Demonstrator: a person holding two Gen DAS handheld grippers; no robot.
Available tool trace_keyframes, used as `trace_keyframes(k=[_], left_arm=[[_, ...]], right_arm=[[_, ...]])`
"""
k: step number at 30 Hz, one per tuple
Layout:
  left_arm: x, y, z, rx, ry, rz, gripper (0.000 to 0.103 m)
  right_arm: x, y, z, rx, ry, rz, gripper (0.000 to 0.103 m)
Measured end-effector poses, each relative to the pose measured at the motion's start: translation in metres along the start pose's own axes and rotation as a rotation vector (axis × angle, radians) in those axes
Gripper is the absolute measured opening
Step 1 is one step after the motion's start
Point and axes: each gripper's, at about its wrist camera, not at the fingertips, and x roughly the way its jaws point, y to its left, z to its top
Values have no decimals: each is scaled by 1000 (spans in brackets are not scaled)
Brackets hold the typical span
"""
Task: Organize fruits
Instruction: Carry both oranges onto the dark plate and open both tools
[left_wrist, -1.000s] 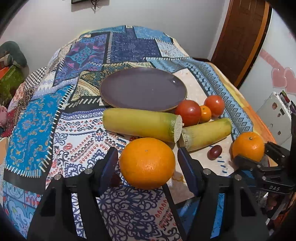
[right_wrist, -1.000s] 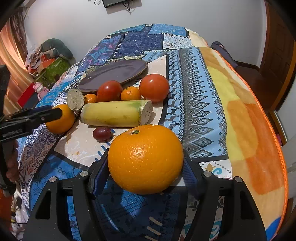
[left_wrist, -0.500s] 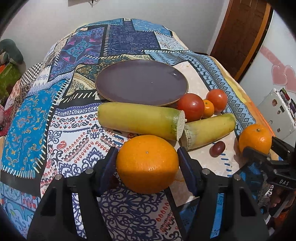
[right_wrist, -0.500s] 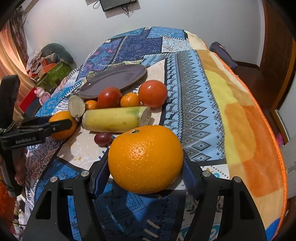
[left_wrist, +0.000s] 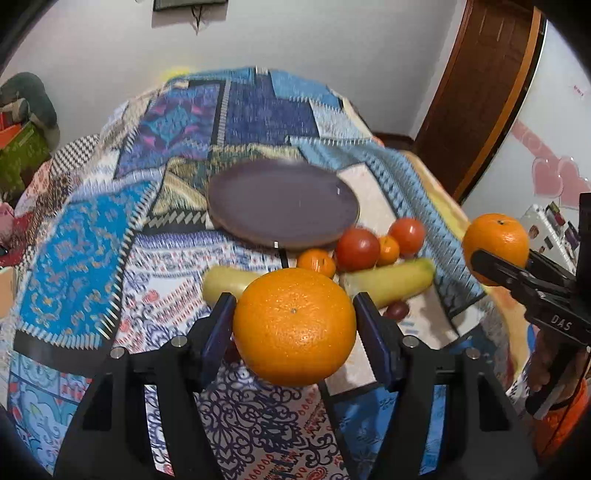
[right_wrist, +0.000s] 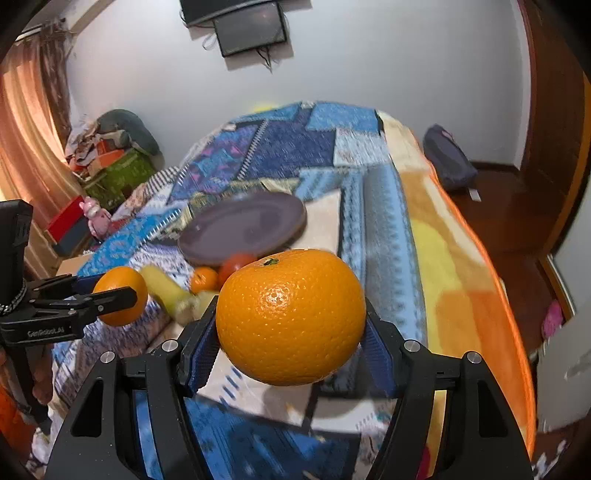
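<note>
My left gripper (left_wrist: 295, 325) is shut on a large orange (left_wrist: 293, 326) and holds it in the air above the patterned cloth. My right gripper (right_wrist: 290, 328) is shut on a second large orange (right_wrist: 291, 317), also lifted; that orange shows at the right of the left wrist view (left_wrist: 495, 243). The dark purple plate (left_wrist: 282, 206) lies beyond both, bare. Between me and the plate lie two yellow-green cane pieces (left_wrist: 388, 282), two tomatoes (left_wrist: 356, 249), two small mandarins (left_wrist: 316, 262) and a dark grape (left_wrist: 397, 310).
The patchwork cloth (left_wrist: 81, 251) covers the bed. A wooden door (left_wrist: 487, 92) stands at the back right. Boxes and clutter (right_wrist: 110, 158) sit by the left wall, a dark bag (right_wrist: 447, 162) on the floor at right.
Both grippers have risen with their oranges, off the cloth. The plate and loose fruit now sit lower and farther in both views.
</note>
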Motion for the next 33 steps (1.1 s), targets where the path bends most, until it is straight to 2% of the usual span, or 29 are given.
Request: trace_keyframes(k=[8, 16, 23, 33], left_arm=[[-20, 2, 36, -7, -100, 11, 65], [-11, 6, 73, 0, -150, 52, 65], [17, 17, 97, -2, -141, 96, 65], [76, 40, 125, -25, -73, 130, 65]], right_arm=[[9, 17, 32, -44, -72, 36, 66], [40, 27, 58, -90, -78, 39, 66], [73, 25, 77, -101, -43, 35, 66], [123, 18, 96, -125, 33, 13, 66]])
